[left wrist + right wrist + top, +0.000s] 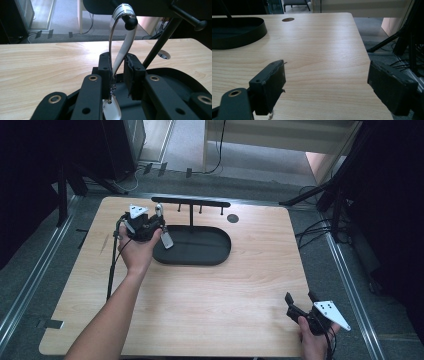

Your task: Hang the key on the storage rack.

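Note:
A silvery spoon-like utensil (113,32) hangs by its hooked handle over a ball-tipped peg (130,24) of the black rack (190,202). Its pale bowl (167,241) dangles over the rack's oval black tray (200,256). My left gripper (117,60) sits around the handle: the strip lies against the left pad and a gap shows before the right pad, so the jaws are open. In the high view the left gripper (149,224) is at the tray's left end. My right gripper (301,299) rests open over the table's near right corner, with nothing between its fingers (270,82).
The rack's bar carries several more short pegs (201,210). A round grommet hole (232,218) is at the back of the wooden table (215,305). Black stands and cables surround the table on the floor.

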A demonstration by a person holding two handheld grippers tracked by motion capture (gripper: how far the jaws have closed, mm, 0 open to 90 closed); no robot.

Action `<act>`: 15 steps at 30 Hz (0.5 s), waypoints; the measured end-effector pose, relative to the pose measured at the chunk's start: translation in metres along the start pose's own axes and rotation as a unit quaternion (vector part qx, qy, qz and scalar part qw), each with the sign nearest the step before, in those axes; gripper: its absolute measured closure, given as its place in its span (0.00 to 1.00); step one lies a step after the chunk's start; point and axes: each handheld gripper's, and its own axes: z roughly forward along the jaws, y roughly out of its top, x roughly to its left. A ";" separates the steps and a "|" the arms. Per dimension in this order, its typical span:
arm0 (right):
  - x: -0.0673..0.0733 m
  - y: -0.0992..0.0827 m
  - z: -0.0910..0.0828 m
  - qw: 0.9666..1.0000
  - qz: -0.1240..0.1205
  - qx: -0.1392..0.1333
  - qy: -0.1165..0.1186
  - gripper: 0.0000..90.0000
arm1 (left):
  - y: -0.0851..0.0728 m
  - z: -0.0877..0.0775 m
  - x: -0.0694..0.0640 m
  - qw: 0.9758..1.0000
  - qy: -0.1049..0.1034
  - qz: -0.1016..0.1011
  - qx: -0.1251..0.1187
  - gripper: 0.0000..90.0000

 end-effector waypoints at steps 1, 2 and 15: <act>0.000 0.000 0.000 1.000 0.000 0.000 0.000 0.16 | -0.001 0.001 0.001 1.000 0.001 -0.002 0.003 0.84; 0.000 0.000 0.000 1.000 0.000 0.000 0.000 0.16 | -0.001 0.002 0.002 1.000 -0.001 -0.003 0.004 0.84; 0.000 0.000 0.000 1.000 -0.002 0.001 0.001 0.16 | -0.004 -0.005 -0.001 0.999 -0.041 0.026 -0.014 0.39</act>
